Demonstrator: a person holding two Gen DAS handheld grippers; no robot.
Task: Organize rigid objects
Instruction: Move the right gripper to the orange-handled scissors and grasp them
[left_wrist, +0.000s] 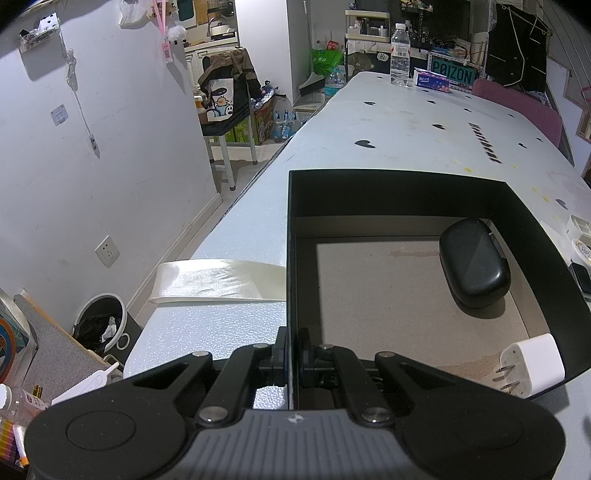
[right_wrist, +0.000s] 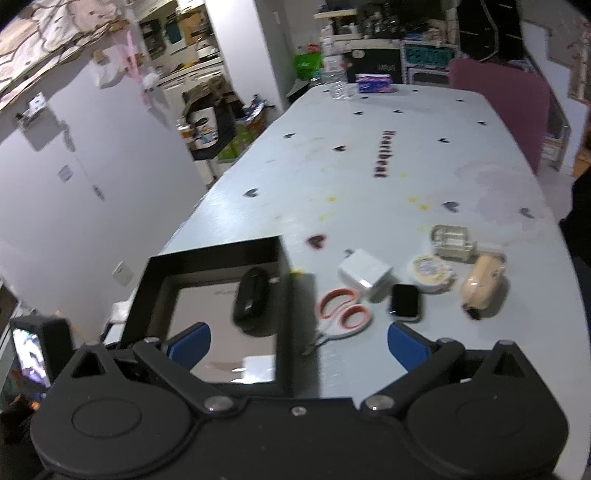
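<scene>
A black open box (left_wrist: 406, 184) stands on the pale table. My left gripper (left_wrist: 291, 356) is shut on the box's left wall, one finger on each side. Inside lie a black oval case (left_wrist: 472, 258) and a white plug charger (left_wrist: 532, 363). In the right wrist view the box (right_wrist: 218, 254) holds the same case (right_wrist: 253, 301) and charger (right_wrist: 255, 365). My right gripper (right_wrist: 295, 341) is open and empty above the box's right wall. On the table to the right lie red-handled scissors (right_wrist: 343, 308), a white adapter block (right_wrist: 365, 273), a black smartwatch (right_wrist: 405, 301), a round tin (right_wrist: 430, 271), a cream tube-shaped object (right_wrist: 482, 282) and a small beige container (right_wrist: 452, 242).
A cream ribbon (left_wrist: 218, 280) runs from under the box over the table's left edge. A water bottle (left_wrist: 399, 55) and a tissue pack (left_wrist: 432, 79) stand at the far end. A pink chair (right_wrist: 498, 107) is at the right side. A bin (left_wrist: 101, 321) stands on the floor left.
</scene>
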